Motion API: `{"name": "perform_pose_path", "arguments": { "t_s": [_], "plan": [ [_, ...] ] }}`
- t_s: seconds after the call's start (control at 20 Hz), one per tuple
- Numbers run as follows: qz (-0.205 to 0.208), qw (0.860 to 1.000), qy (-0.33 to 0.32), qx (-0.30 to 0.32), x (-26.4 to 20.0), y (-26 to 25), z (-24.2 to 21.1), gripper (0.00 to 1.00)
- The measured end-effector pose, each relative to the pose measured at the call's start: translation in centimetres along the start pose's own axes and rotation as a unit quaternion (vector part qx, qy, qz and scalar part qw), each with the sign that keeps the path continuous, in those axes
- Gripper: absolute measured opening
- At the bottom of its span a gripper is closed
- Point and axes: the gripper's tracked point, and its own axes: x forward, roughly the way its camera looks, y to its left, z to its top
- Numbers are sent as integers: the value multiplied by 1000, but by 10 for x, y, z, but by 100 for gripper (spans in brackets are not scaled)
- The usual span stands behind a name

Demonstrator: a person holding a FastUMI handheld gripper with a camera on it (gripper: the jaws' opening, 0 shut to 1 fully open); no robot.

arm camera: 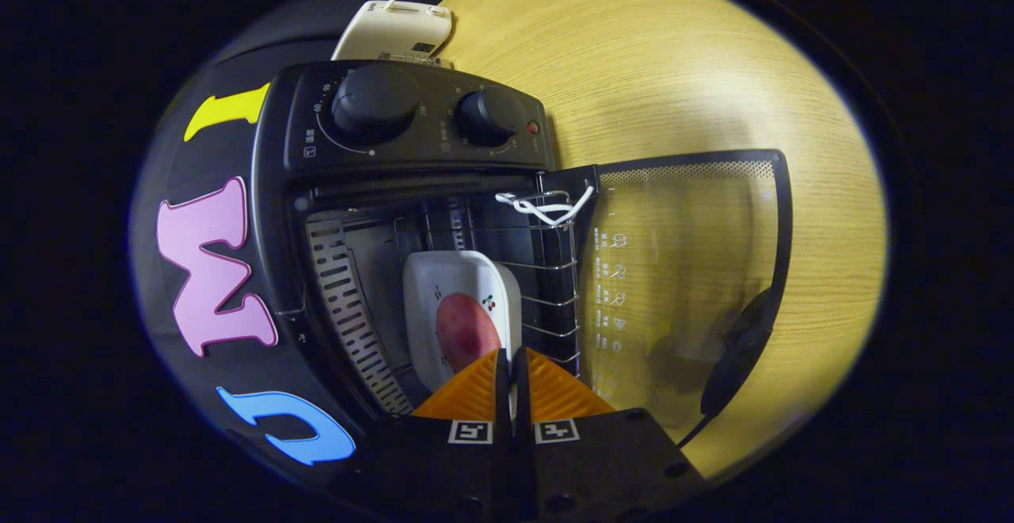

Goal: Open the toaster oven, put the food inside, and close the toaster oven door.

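The toaster oven [412, 214] stands on the wooden table [673, 71] with its glass door [681, 285] swung fully down and lying flat over the tabletop, so the cavity is open to reach. The hand-held gripper [512, 380] points straight into that opening. Its two orange fingers [471, 392] are drawn almost together, with only a thin slit between them, and the near rim of a white dish [455, 293] appears to sit in that slit; I judge the dish is being pinched by its edge, which would explain the narrow grip.

The dish rests inside the oven on the wire rack [547, 285], and in it lies a reddish piece of food [466, 333], just ahead of the fingertips. A white cord [547, 208] is tied at the rack's upper corner. Two black knobs [376, 103] sit on the control panel above the cavity, and a cream-coloured device [394, 29] lies on the table behind the oven.

The food looks to be in place already; releasing the dish and lifting the door by its dark handle [741, 353] seems to remain.
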Motion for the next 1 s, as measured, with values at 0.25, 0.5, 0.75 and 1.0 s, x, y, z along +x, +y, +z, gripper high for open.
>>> {"name": "perform_pose_path", "arguments": {
  "t_s": [0.25,0.5,0.75,1.0],
  "plan": [
    [2,1000,-2,2,9,3,-4,7],
    [15,1000,-1,-9,-1,9,5,36],
    [21,992,71,-101,-50,-5,-26,39],
    [30,942,110,-316,-117,-43,-24,83]
  ]
}}
